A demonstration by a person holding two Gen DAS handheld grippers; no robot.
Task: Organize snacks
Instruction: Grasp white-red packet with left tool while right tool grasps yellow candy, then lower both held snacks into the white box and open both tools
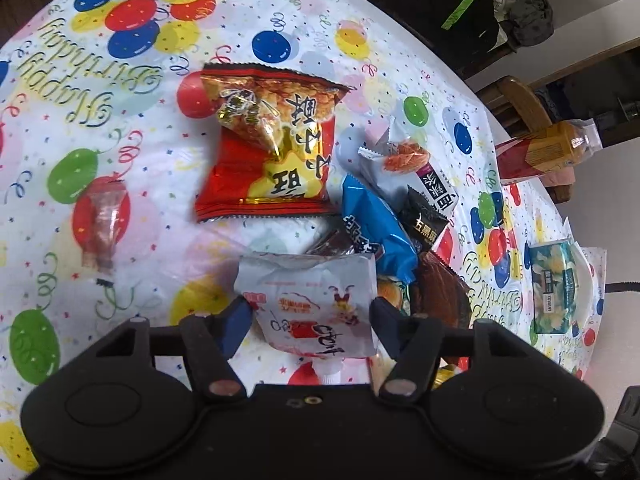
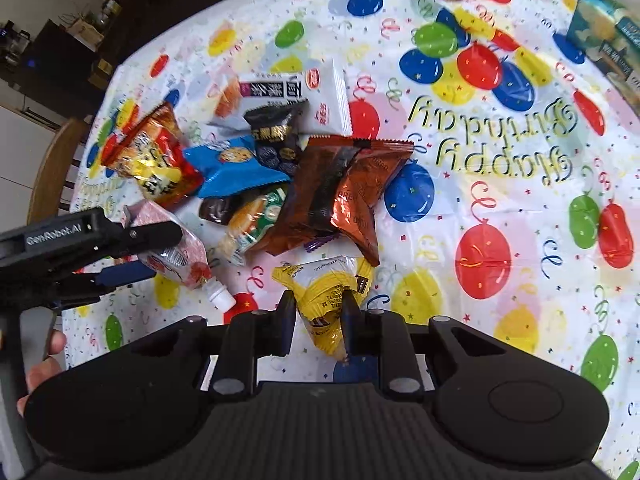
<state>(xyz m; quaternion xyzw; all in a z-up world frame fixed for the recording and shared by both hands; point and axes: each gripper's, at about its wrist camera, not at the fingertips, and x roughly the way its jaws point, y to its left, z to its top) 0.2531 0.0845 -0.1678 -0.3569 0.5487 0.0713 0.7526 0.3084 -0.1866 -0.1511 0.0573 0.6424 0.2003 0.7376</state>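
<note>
Yellow packet (long axis toward camera) pinched by right gripper.

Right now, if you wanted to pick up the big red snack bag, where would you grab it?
Probably the flat crimped bottom edge of the big red snack bag, coming in from the left, where only tablecloth lies. The puffy middle would likely slip or crush, and the blue packet crowds its right side.
</note>
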